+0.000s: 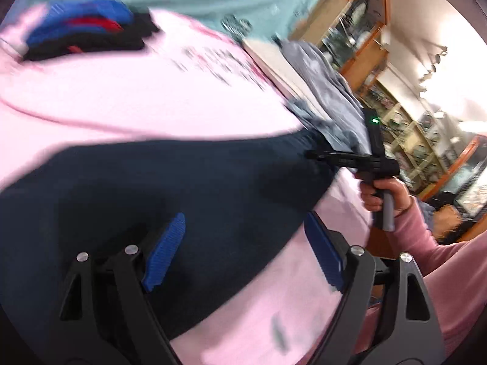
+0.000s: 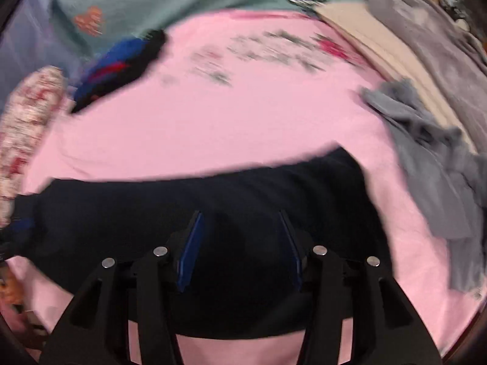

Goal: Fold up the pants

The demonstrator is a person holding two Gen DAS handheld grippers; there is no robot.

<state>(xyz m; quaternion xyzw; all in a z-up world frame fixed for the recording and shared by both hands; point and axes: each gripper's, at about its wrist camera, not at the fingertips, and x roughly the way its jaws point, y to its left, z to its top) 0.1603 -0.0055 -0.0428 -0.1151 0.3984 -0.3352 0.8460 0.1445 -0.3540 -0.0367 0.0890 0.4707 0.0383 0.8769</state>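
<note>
Pink sheet (image 2: 243,115) | dark pants (image 2: 213,200) lying crosswise | both tongs agape

The pants (image 1: 170,188) are a dark navy, almost black garment lying flat on a pink sheet (image 1: 152,100), which serves here as the landmark. In the right wrist view the pants (image 2: 213,206) stretch as a wide band across the near part of the sheet, the far edge running roughly straight with a raised corner toward the right. The near edge stops short of the sheet's near border, leaving a strip of pink showing. The fabric looks smooth, with only soft creases; motion blur hides seams, waistband and legs, so which end is which cannot be told.
</note>
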